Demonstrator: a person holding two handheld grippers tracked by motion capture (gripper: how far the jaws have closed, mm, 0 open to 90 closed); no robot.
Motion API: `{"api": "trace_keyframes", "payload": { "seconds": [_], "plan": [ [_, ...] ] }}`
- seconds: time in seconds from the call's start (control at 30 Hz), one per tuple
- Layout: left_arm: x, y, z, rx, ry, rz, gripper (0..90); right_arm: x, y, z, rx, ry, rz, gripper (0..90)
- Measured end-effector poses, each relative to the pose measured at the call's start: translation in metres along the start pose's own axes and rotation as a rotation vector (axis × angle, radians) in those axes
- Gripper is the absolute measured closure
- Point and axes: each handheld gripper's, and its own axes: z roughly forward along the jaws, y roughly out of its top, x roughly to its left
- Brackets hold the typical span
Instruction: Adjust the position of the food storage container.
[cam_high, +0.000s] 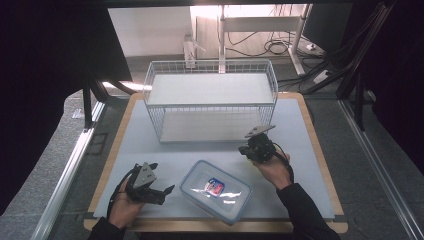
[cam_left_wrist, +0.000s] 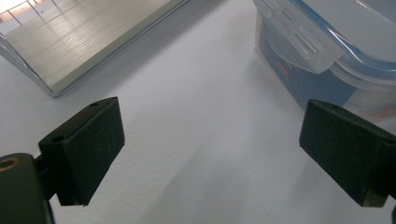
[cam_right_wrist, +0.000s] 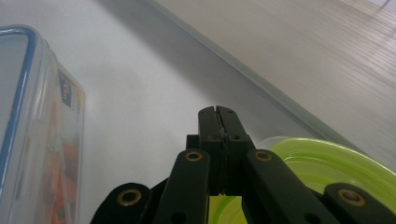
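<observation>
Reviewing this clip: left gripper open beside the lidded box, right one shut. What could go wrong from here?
1. The plastic box sits near the table's front edge; a push from the open left gripper could slide it off.
2. The right gripper, jaws shut, sits against a green round object near the wire rack; whether it grips the object is unclear, so it could slip.

A wire basket (cam_high: 210, 100) stood at the back of the bench (cam_high: 310, 150). A lidded container (cam_high: 216, 191) lay in front of it, near the front edge. The left gripper (cam_high: 169, 190) sat just left of the container, the right gripper (cam_high: 256, 145) behind and right of it, near the basket's front right corner.
</observation>
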Motion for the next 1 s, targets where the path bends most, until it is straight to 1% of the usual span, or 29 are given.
{"api": "trace_keyframes", "payload": {
  "seconds": [0.07, 0.13, 0.23, 0.3, 0.37, 0.4, 0.5, 0.57, 0.87, 0.97, 1.0],
  "plan": [
    [0.000, 0.000, 0.000, 0.000, -0.001, 0.005, 6.6, -0.002, -0.003, -0.003, 0.003, -0.004, 0.010, 90.0],
    [0.000, 0.000, 0.000, 0.001, -0.001, -0.002, 6.6, -0.005, -0.006, -0.006, 0.003, -0.008, 0.017, 90.0],
    [0.000, 0.000, 0.000, 0.008, -0.001, 0.005, 6.6, -0.007, -0.009, -0.009, 0.004, -0.012, 0.025, 90.0],
    [-0.001, 0.000, 0.000, 0.005, -0.001, 0.000, 6.6, -0.009, -0.013, -0.012, 0.008, -0.016, 0.031, 90.0],
    [0.000, 0.000, 0.000, 0.010, 0.000, 0.007, 6.6, -0.012, -0.019, -0.017, 0.018, -0.026, 0.038, 90.0],
    [0.000, 0.000, 0.000, 0.009, 0.000, 0.006, 6.6, -0.012, -0.019, -0.017, 0.018, -0.026, 0.038, 90.0],
    [-0.001, 0.000, 0.000, 0.006, 0.000, 0.000, 6.6, -0.015, -0.026, -0.022, 0.022, -0.034, 0.044, 90.0],
    [-0.001, 0.000, 0.000, 0.006, -0.001, 0.002, 6.6, -0.018, -0.032, -0.028, 0.027, -0.043, 0.056, 90.0],
    [-0.001, 0.001, 0.001, 0.007, -0.004, -0.003, 6.6, -0.028, -0.047, -0.044, 0.025, -0.068, 0.080, 90.0],
    [-0.001, 0.001, 0.001, 0.006, -0.011, -0.010, 6.5, -0.032, -0.053, -0.050, 0.018, -0.072, 0.103, 90.0],
    [-0.001, 0.001, 0.001, 0.006, -0.015, -0.014, 6.5, -0.032, -0.053, -0.050, 0.018, -0.072, 0.103, 90.0]
  ]
}}
